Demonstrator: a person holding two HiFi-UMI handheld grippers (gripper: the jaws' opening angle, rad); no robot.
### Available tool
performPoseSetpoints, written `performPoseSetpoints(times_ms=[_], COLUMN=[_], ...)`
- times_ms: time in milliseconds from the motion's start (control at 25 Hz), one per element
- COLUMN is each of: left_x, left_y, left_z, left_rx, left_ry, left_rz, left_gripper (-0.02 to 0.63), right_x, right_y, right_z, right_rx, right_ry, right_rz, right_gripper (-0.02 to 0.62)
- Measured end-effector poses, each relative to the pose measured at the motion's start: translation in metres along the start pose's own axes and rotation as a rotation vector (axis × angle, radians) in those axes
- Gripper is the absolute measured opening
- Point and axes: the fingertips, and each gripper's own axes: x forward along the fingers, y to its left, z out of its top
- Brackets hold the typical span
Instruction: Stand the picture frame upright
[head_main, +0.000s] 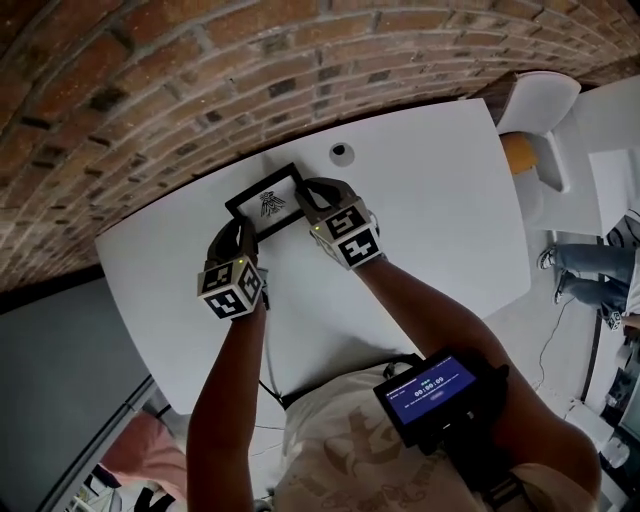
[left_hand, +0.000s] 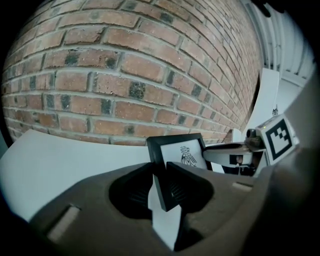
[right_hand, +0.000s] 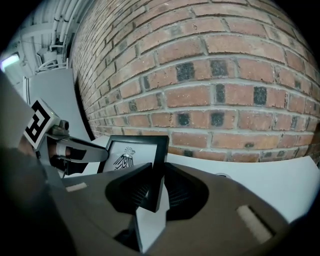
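Note:
A black picture frame (head_main: 266, 201) holding a white print of a bird-like figure is on the white table (head_main: 420, 210), near the brick wall. It is held between both grippers and leans back. My left gripper (head_main: 243, 232) is shut on the frame's left edge (left_hand: 161, 180). My right gripper (head_main: 310, 200) is shut on its right edge (right_hand: 157, 172). In the left gripper view the frame (left_hand: 179, 152) rises past the jaws, with the right gripper (left_hand: 235, 150) beyond it. In the right gripper view the frame (right_hand: 134, 152) shows its print, and the left gripper (right_hand: 102, 155) reaches in from the left.
A small round dark hole (head_main: 341, 153) sits in the table behind the frame. The brick wall (head_main: 180, 70) runs along the table's far edge. A white chair (head_main: 540, 110) stands off the right end. A person's legs (head_main: 590, 270) show on the floor at right.

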Motion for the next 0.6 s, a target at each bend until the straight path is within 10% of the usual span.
performPoseSetpoints(times_ms=[600], left_x=[0.051], left_y=[0.033], left_z=[0.051], left_rx=[0.112], left_ry=[-0.050], left_rz=[0.011], left_gripper=[0.091], right_x=[0.050], right_y=[-0.027], right_z=[0.039], right_rx=[0.005], right_ry=[-0.089], right_rz=[-0.029], right_gripper=[0.086])
